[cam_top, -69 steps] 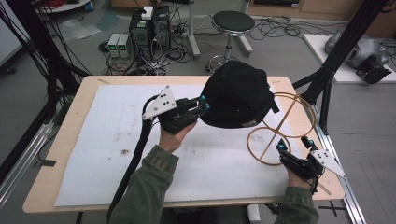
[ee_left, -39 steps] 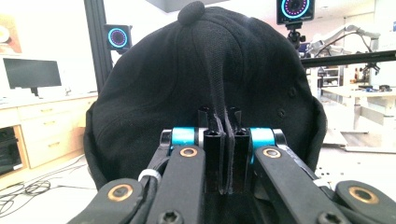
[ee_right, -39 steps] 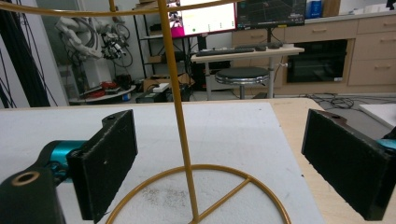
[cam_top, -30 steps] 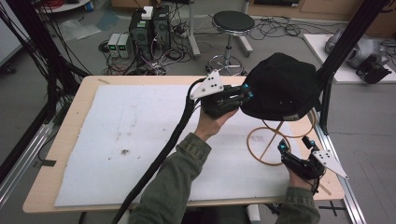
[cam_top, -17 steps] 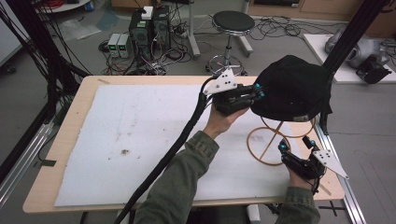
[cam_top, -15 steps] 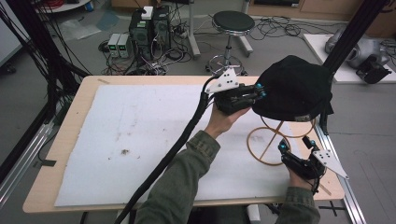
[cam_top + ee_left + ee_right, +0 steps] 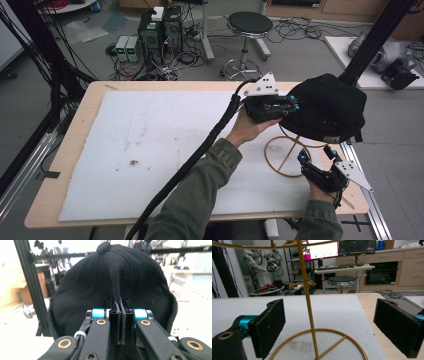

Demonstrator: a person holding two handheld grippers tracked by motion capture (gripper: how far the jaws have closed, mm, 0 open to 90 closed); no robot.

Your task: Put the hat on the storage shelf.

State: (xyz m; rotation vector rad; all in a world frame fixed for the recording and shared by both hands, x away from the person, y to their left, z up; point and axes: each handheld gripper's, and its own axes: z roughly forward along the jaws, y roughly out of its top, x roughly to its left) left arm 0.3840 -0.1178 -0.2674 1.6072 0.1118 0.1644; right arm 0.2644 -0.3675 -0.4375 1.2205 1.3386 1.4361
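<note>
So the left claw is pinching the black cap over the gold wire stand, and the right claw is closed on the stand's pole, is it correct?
Not quite. The right claw is open: the right gripper view shows its jaws wide apart on either side of the gold wire stand, not touching it. The left claw does pinch the black cap.

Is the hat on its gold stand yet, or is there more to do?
Nearly. The black hat already sits over the top of the gold stand. The left tongs are pinching the hat's fabric, and the right tongs wait open around the stand's pole. Probably left: letting go of the hat.
</note>
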